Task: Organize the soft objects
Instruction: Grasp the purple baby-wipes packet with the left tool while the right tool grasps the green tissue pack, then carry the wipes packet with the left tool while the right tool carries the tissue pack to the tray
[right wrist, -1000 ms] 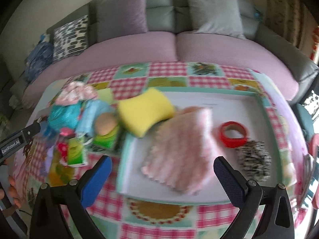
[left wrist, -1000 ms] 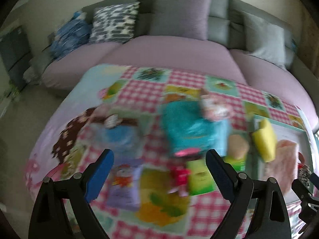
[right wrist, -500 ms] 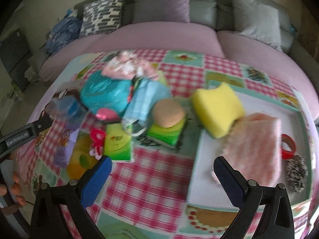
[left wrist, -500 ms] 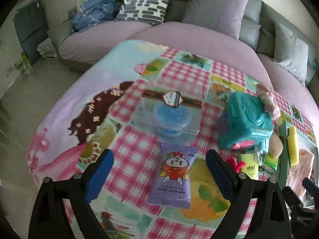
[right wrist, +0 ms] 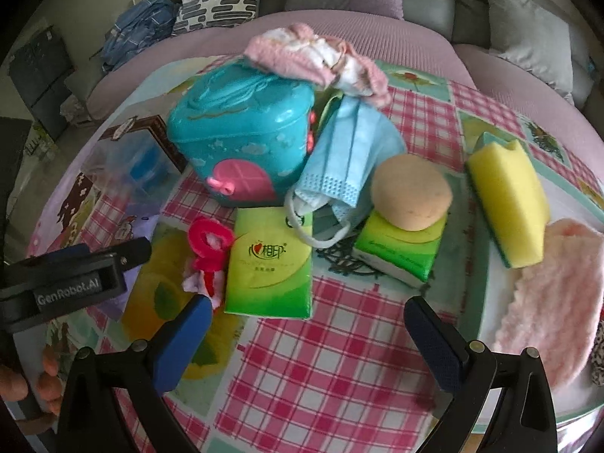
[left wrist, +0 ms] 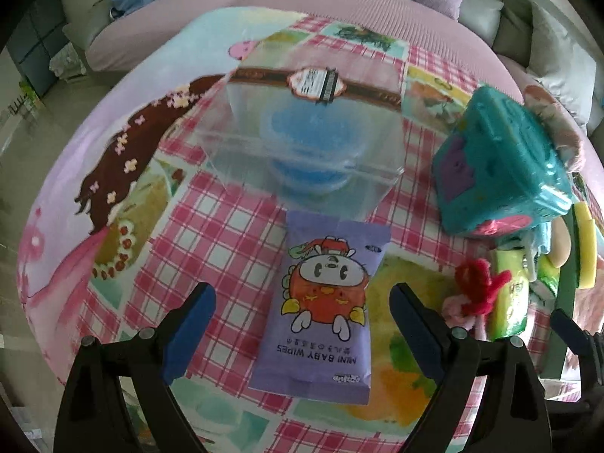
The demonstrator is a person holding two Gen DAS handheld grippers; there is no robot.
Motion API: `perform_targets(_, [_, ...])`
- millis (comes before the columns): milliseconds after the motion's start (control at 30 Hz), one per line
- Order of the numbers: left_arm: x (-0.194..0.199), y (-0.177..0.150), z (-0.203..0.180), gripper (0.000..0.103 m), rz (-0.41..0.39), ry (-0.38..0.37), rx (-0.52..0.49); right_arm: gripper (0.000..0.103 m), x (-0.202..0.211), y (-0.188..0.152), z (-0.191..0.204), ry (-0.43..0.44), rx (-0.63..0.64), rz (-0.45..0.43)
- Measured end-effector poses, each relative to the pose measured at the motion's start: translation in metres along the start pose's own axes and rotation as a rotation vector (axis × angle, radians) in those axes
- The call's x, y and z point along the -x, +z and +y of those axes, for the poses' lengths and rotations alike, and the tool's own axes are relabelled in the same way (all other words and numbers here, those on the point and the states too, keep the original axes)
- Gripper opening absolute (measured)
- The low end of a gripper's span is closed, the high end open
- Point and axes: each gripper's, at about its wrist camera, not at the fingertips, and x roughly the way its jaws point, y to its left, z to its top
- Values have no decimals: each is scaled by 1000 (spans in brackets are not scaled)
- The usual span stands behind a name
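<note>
My left gripper [left wrist: 302,321] is open and empty, with a purple baby wipes pack [left wrist: 321,302] lying between its fingers on the table. My right gripper [right wrist: 305,336] is open and empty, just short of a green tissue pack [right wrist: 270,260]. Beyond it lie a red hair tie [right wrist: 207,241], a blue face mask [right wrist: 343,154], a round tan sponge [right wrist: 411,192] on a second green pack [right wrist: 400,253], and a pink knitted cloth [right wrist: 317,56]. A yellow sponge [right wrist: 509,196] and a pink fluffy cloth [right wrist: 555,294] rest on the white tray [right wrist: 487,283] at the right.
A teal plastic toy case [right wrist: 241,139] stands mid-table, also in the left wrist view [left wrist: 498,158]. A clear box with a blue item [left wrist: 302,132] sits beyond the wipes. The left gripper's body [right wrist: 71,279] shows at the right wrist view's left edge. A sofa [right wrist: 339,26] with cushions lies behind.
Both grippers moved left and lowered toward the table. The left now sits over the wipes pack; the right shifted from the tray to the tissue packs. Both stayed open.
</note>
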Motion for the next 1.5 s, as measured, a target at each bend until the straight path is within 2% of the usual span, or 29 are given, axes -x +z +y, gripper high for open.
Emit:
perform_targets(100, [-6,0,3,94,14,6,16,99,-5,1,5,-12,14,-2])
perform_targets(167, [-8,2,6,94,10,14,23,94,-7,2,6,-10,15,-2])
perform_targets(200, [-8,2,6,94,9,16,24,85,-6,3,6,-8,15,-6])
perform_targets(233, [-9,3,7,93,8,16,24,82,-5,4,7,-8,18,-13])
perform_targets(300, [-9,1,9,93,7,22,19,80,-5,6,9,-5,28,-19])
perform_targets(433, [-14,2,9,93,6,32,7,69,-8,7,14,4,39,-15])
perform_targets(500, [-14,1,7,93,5,35,0,68,-10,8,18,-2,45,-11])
perform_targets(567, [-15,0,6,92,2,38,-13,61,-12,9,21,1,48,-5])
perform_targets(600, [-14,0,2,89,0,39,-20,53,-14,8,23,3,48,-1])
perform_targets(633, [-13,0,1,86,-6,32,-30,50,-15,7,25,2,47,3])
perform_targets(700, [-10,1,-3,71,-16,19,-41,50,-17,7,29,-7,53,1])
perform_targets(833, [-8,1,-7,53,-25,0,-57,50,-18,5,33,-6,58,3])
perform_targets(1133, [-7,1,-18,47,-32,-4,-87,50,-23,-6,40,-13,77,5])
perform_targets(1500, [-3,1,-24,44,-39,-19,-99,50,-6,-26,33,-10,80,19])
